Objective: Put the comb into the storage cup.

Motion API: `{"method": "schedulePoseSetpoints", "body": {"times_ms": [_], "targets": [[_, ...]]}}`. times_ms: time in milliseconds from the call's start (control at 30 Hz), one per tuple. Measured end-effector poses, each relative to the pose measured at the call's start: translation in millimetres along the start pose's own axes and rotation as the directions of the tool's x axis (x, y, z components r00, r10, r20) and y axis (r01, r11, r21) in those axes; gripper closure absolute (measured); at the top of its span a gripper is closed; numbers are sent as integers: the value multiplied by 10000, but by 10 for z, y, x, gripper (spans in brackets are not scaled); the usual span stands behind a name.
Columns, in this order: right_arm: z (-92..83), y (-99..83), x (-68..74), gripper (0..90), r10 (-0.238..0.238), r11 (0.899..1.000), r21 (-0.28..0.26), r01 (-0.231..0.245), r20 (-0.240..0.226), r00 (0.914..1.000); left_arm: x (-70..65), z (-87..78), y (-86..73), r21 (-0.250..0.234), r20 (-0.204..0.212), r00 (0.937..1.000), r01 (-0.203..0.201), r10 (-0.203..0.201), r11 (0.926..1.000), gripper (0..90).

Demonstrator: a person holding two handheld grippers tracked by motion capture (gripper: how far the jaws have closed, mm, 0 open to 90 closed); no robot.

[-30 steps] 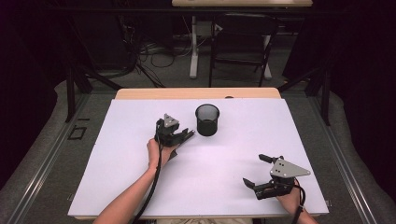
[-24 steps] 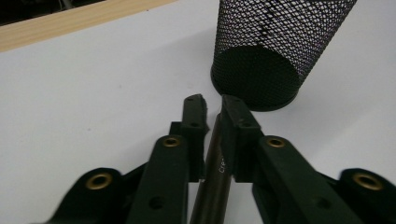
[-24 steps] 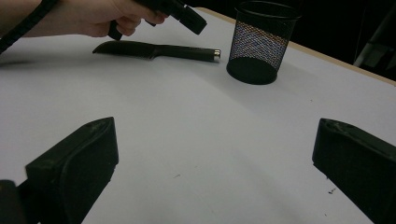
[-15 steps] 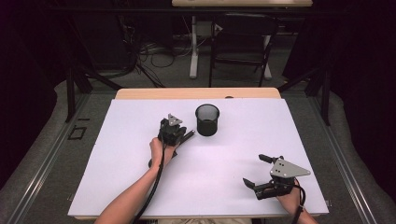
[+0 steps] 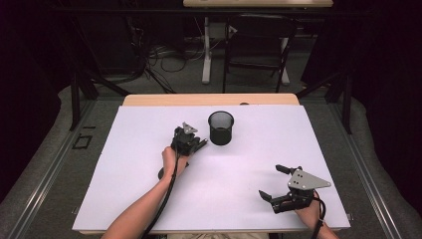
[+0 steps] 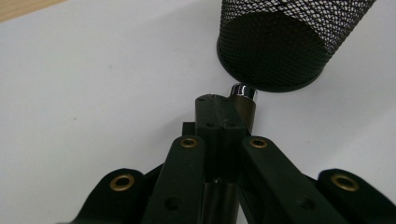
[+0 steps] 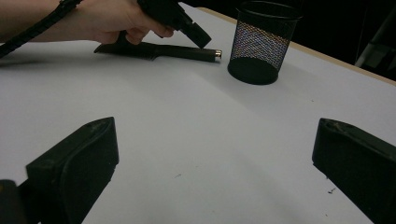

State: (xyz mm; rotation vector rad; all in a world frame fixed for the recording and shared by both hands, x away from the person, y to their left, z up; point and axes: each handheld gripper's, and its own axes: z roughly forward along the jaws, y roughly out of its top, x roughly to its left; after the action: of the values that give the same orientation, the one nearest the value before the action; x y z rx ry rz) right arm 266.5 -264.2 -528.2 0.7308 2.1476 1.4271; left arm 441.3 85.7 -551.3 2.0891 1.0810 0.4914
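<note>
High view first: left gripper sits mid-frame, just left of the mesh cup, on the white table; its jaws have just been closing and now pinch a dark tool lying flat; right gripper rests at the lower right, jaws wide apart, nothing between them, well away from the cup. Left gripper view: jaws pressed together at center on the tool, whose silver tip pokes out right beside the cup at upper right. Right gripper view: tool lies along the upper left under the left gripper; cup top center; own jaws spread at both bottom corners.
</note>
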Motion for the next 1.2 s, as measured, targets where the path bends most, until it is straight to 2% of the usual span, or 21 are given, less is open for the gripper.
{"method": "schedulePoseSetpoints", "body": {"times_ms": [300,433,733,1200], "targets": [[-2,1,-2,2,11,10000,-26,-11,-12,10000,-54,20,5,250,205,9993,-302,297,9992,900],[-4,0,-4,2,7,10000,-25,-7,4,10000,-90,12,15,268,273,9981,-561,553,9981,900],[-11,1,-4,3,8,10000,-58,-8,13,10000,-152,3,13,348,479,9961,-763,746,9965,900],[-16,2,-1,3,6,10000,-28,-6,4,10000,-239,-55,-13,485,905,9890,-1216,1168,9914,900]]}}
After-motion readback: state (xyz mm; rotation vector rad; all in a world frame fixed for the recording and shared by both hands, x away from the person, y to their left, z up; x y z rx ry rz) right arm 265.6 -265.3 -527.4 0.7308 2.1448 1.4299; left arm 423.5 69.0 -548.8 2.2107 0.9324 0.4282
